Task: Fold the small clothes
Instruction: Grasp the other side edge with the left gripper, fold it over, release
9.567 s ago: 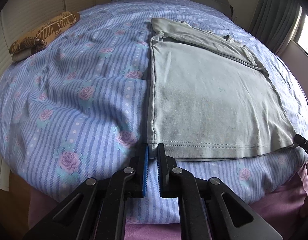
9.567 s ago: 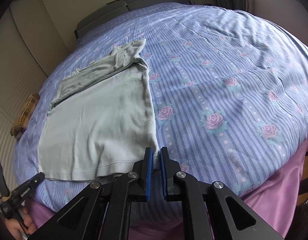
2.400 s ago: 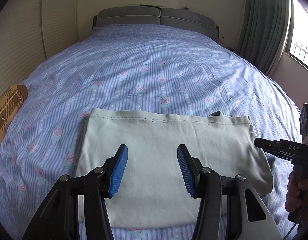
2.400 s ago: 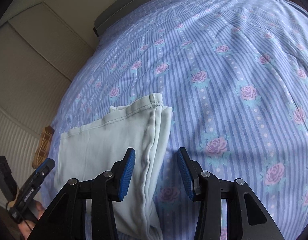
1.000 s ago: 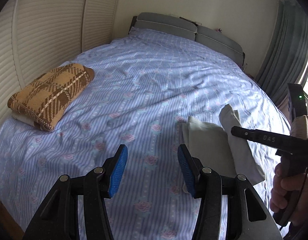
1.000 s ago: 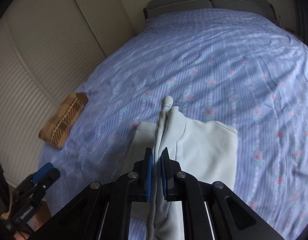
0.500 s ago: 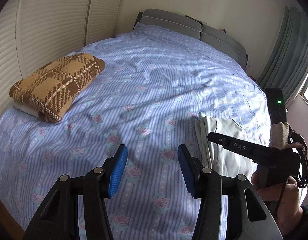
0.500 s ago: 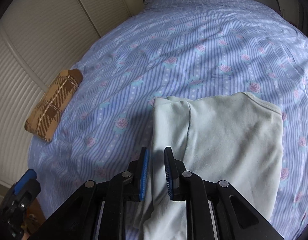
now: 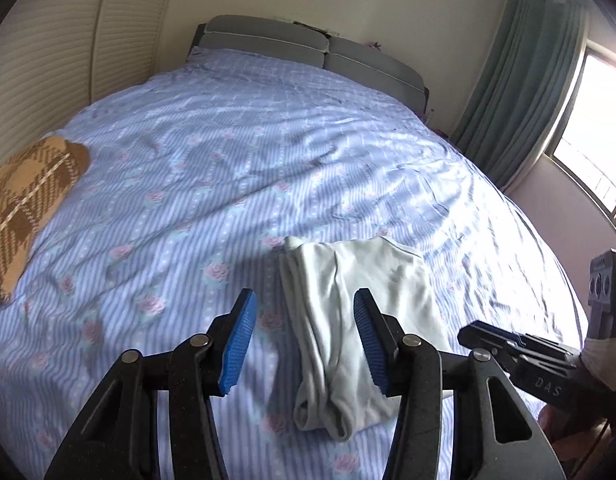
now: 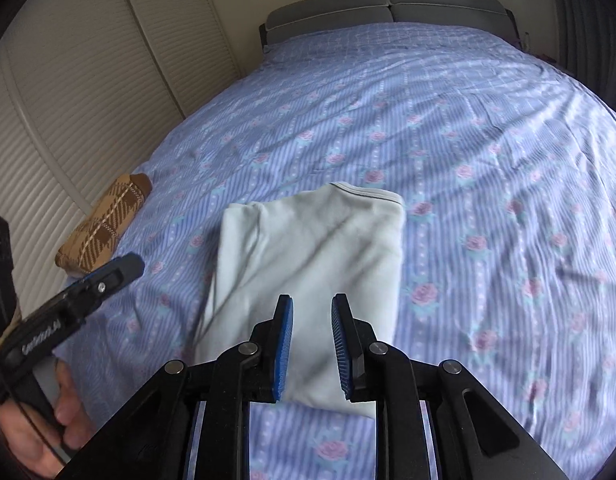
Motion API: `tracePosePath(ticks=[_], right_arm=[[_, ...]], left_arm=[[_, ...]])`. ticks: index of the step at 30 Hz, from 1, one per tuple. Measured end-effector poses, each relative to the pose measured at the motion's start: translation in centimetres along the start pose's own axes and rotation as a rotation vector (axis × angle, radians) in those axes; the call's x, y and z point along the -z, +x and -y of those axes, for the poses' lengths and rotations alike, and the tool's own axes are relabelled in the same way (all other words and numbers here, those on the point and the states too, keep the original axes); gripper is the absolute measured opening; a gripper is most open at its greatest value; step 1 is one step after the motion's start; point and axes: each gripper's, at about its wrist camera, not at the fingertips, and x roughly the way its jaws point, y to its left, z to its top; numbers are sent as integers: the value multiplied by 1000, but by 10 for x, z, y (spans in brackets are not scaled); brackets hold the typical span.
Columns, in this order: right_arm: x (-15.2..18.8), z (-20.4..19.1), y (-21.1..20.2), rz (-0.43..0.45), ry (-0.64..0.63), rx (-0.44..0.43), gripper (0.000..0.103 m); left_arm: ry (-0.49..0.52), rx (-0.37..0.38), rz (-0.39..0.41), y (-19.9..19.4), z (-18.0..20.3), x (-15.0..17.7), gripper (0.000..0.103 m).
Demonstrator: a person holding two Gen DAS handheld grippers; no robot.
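Observation:
A pale green shirt (image 9: 348, 312) lies folded into a narrow rectangle on the bed; it also shows in the right wrist view (image 10: 308, 256). My left gripper (image 9: 303, 340) is open and empty, above the shirt's left edge. My right gripper (image 10: 310, 350) is open and empty, just above the shirt's near end. The right gripper shows at the right edge of the left wrist view (image 9: 520, 352), and the left gripper shows at the left of the right wrist view (image 10: 103, 280).
The bed has a blue striped floral sheet (image 9: 227, 160). A folded brown plaid garment (image 9: 23, 208) lies at the bed's left edge, also in the right wrist view (image 10: 103, 228). A grey headboard (image 9: 308, 52) is at the far end, curtains and window to the right.
My right gripper has let go of the shirt and opened wider, backing off above it. The shirt now lies folded flat. My left gripper has swung right toward the shirt.

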Motion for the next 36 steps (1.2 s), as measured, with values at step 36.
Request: tracePosePath(ticks=[36], right_arm=[[19, 66, -3, 40, 141, 13, 24]], left_arm=[[16, -56, -138, 71, 0, -9, 30]])
